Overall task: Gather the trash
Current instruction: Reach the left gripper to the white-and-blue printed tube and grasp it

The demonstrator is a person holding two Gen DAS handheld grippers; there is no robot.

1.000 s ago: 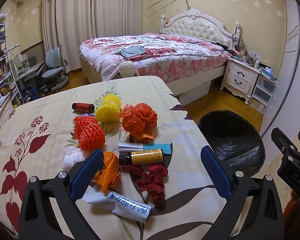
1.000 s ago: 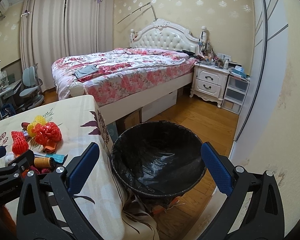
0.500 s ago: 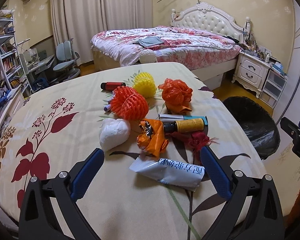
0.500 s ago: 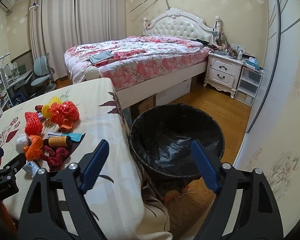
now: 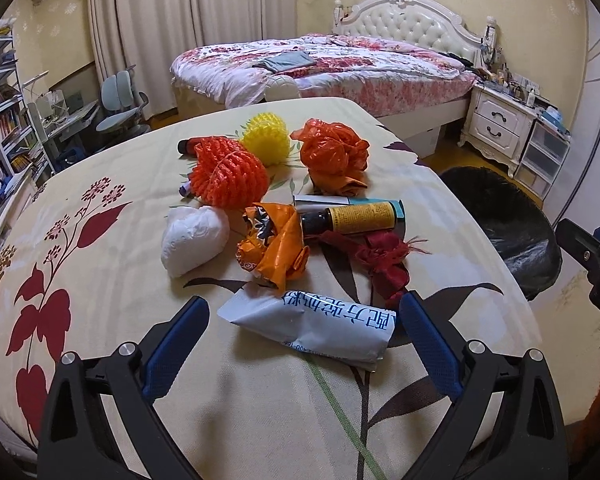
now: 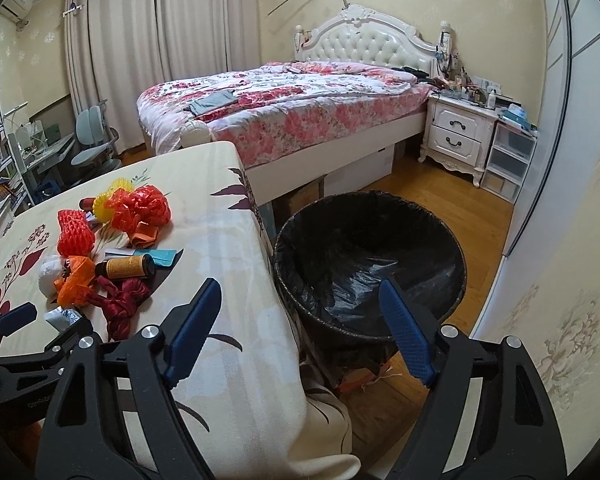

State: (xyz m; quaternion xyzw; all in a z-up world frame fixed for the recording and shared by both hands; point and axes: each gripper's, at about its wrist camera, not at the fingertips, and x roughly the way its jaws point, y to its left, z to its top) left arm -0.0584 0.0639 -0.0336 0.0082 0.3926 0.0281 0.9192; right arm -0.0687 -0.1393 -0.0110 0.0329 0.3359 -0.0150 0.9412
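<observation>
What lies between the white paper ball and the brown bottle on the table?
A crumpled orange wrapper lies between the white paper ball and the brown bottle, seen best in the left wrist view.

floral bed (image 6: 300, 108) behind the table (image 5: 100, 280); white nightstand (image 6: 458, 138) beside it; curtains (image 6: 160, 52) drawn

Cream tablecloth (image 5: 100, 280) with red leaves; black bin liner (image 6: 372, 248); yellow net (image 5: 266, 140).
</observation>
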